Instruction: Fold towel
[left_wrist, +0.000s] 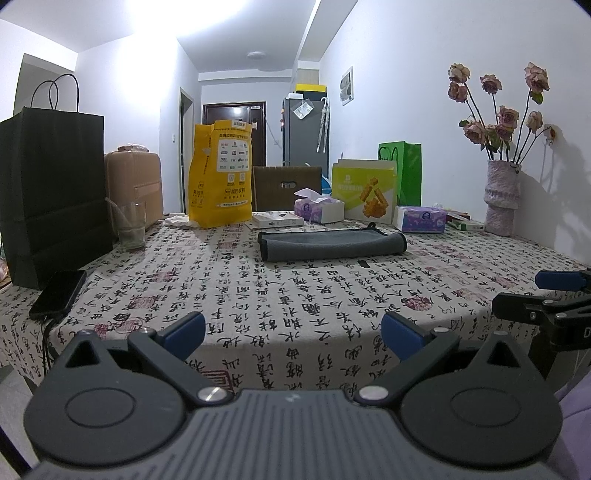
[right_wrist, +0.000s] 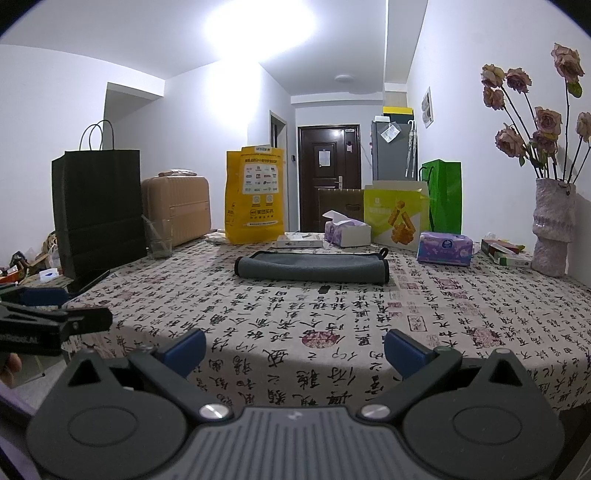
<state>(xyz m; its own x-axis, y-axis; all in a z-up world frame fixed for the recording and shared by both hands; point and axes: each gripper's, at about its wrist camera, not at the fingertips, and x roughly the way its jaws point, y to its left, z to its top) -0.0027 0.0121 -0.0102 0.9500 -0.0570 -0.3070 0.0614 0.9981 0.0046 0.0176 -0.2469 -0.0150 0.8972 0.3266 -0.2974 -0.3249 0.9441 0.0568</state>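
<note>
A grey towel (left_wrist: 332, 243) with dark edging lies folded in a flat band on the patterned tablecloth (left_wrist: 288, 302), toward the far middle of the table. It also shows in the right wrist view (right_wrist: 312, 267), with a small hanging loop at its right end. My left gripper (left_wrist: 293, 332) is open and empty, held near the table's front edge, well short of the towel. My right gripper (right_wrist: 294, 349) is open and empty, also near the front edge. Each gripper shows at the side of the other's view.
A black paper bag (left_wrist: 55, 192), a glass (left_wrist: 129, 225) and a phone (left_wrist: 57, 293) stand at the left. A yellow bag (left_wrist: 221, 177), tissue boxes (left_wrist: 323, 208), a snack box (left_wrist: 364, 194) and a green bag (left_wrist: 402, 173) line the back. A vase of flowers (left_wrist: 502, 195) stands at the right.
</note>
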